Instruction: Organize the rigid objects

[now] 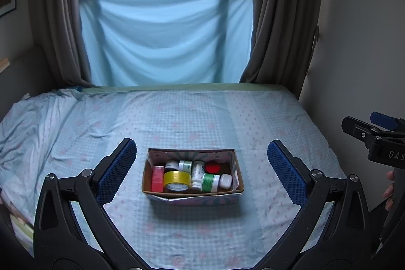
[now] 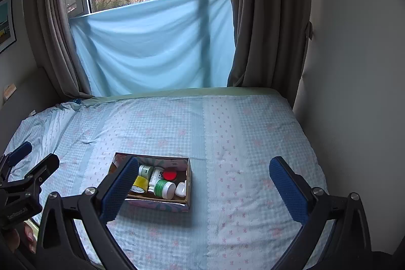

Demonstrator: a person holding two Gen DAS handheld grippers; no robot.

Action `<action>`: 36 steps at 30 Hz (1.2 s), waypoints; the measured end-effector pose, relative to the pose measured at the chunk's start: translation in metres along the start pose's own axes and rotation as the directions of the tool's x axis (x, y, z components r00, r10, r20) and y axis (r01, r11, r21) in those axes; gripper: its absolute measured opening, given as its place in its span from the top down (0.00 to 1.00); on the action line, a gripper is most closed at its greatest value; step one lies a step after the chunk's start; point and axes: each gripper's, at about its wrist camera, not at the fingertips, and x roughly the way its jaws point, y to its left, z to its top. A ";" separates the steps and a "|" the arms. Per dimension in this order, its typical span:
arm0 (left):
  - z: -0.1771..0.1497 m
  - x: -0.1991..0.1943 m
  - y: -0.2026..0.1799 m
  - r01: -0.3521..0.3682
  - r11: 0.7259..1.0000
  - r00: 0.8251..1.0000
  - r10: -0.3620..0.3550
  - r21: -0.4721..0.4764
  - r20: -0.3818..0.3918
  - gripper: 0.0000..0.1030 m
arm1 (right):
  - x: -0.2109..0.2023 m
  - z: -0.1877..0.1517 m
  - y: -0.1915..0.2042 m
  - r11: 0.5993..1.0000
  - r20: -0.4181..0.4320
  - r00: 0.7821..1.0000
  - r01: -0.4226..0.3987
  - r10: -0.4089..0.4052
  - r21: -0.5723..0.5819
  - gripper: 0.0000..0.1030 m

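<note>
Your left gripper (image 1: 201, 170) holds its fingers (image 1: 116, 170) wide apart and empty, framing the cardboard box (image 1: 193, 195) from above and short of it. Your right gripper (image 2: 207, 190) is likewise spread wide and empty; its left finger (image 2: 119, 190) overlaps the box's left end in view, but contact cannot be confirmed.

All visible objects lie inside the box: a red carton (image 1: 157, 178), a yellow tape roll (image 1: 177, 181), a green-labelled bottle (image 1: 210, 182), a white bottle (image 1: 197, 172), a small white case (image 1: 226, 181), a red-capped jar (image 1: 213, 168) and a small jar (image 1: 184, 165) at the back. Nothing loose shows on the bed sheet (image 1: 192, 118). Judge the task as either complete or at the start of unpacking; the views do not settle which.

If you pick next, descend vertically. The contents are packed touching, so choose an item with finger room beside it, such as the tape roll.

Mind the box walls; they look light and may shift. The bed offers open room on all sides, with its right edge near the wall (image 2: 354, 67).
</note>
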 end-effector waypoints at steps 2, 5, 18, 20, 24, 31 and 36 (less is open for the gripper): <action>0.000 0.000 0.001 0.000 1.000 1.000 0.000 -0.004 0.002 0.00 | 0.000 0.000 0.000 1.000 0.002 1.000 0.001 -0.001 -0.001 0.00; 0.000 0.000 0.001 -0.003 1.000 1.000 0.003 -0.004 0.002 0.00 | 0.000 0.000 0.000 1.000 0.002 1.000 0.001 -0.001 -0.001 0.00; 0.002 0.001 0.002 -0.013 1.000 1.000 0.013 -0.009 0.008 0.00 | -0.001 0.004 0.000 1.000 0.008 1.000 -0.003 0.003 -0.008 0.00; 0.002 0.002 0.002 -0.015 1.000 1.000 0.016 -0.010 0.010 0.00 | -0.001 0.005 0.000 1.000 0.008 1.000 -0.003 0.003 -0.009 0.00; 0.003 0.004 0.002 -0.017 1.000 1.000 0.017 -0.008 0.012 0.00 | -0.001 0.007 0.000 1.000 0.012 1.000 -0.002 0.002 -0.009 0.00; 0.007 0.006 0.003 -0.017 1.000 1.000 0.017 -0.007 0.019 0.00 | 0.001 0.010 -0.003 1.000 0.017 1.000 0.002 -0.002 -0.003 0.00; 0.007 0.008 0.003 -0.015 1.000 1.000 0.016 -0.007 0.010 0.00 | 0.002 0.012 -0.004 1.000 0.021 1.000 0.005 -0.005 -0.003 0.00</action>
